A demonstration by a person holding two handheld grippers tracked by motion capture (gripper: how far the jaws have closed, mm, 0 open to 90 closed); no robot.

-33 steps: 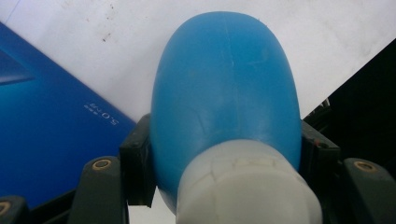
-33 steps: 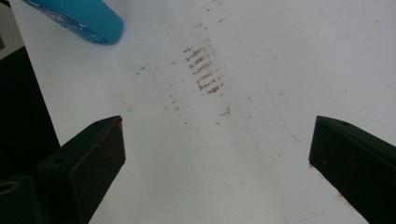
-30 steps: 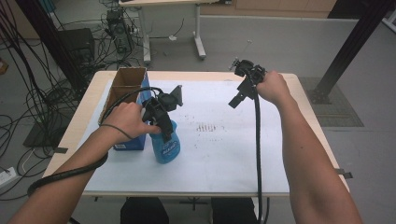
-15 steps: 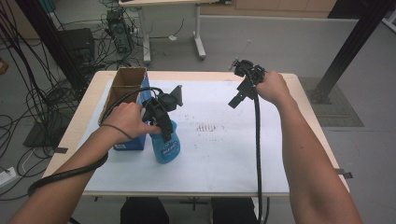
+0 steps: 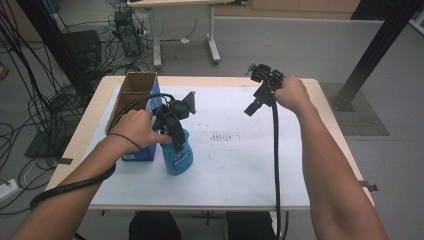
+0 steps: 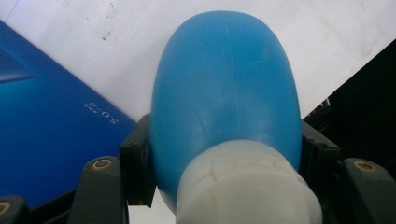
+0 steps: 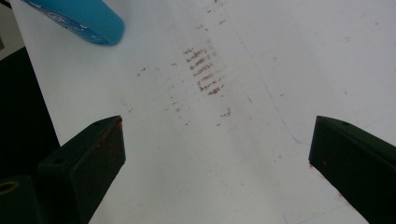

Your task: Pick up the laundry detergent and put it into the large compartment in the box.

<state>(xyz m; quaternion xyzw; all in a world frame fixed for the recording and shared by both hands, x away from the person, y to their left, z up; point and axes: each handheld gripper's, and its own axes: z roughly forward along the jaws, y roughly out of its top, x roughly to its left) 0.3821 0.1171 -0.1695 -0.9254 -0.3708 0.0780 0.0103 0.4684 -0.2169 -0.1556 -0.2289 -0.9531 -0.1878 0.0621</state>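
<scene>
Blue plastic catches the eye first in the high view: a spray bottle (image 5: 177,156) stands upright on the white surface (image 5: 235,165), and the left hand-held gripper (image 5: 173,131) comes down on its upper part from above, its jaws clamped around the bottle's neck. Just to the left of that hand-held gripper a blue box (image 5: 145,150) stands touching or nearly touching the bottle, with an open cardboard box (image 5: 134,90) behind it. Well to the right, the right hand-held gripper (image 5: 255,104) hangs above the surface with nothing in it, jaws pointing down toward a patch of reddish smudges (image 5: 220,136) that lies between the two hand-held grippers.

From the left gripper view, the spray bottle (image 6: 226,98) bulges out straight ahead of the jaws, which press on its sides just above the whitish collar (image 6: 247,186). The blue box (image 6: 51,140) sits close on the left of the hand-held gripper, the white surface (image 6: 140,42) beyond.

From the right gripper view, the jaws stand wide apart and empty, the right hand-held gripper (image 7: 217,154) looking down on bare white surface (image 7: 303,56). The reddish smudges (image 7: 205,70) lie ahead of the jaws, and the bottle's base (image 7: 84,18) shows farther off, up and to the left.
</scene>
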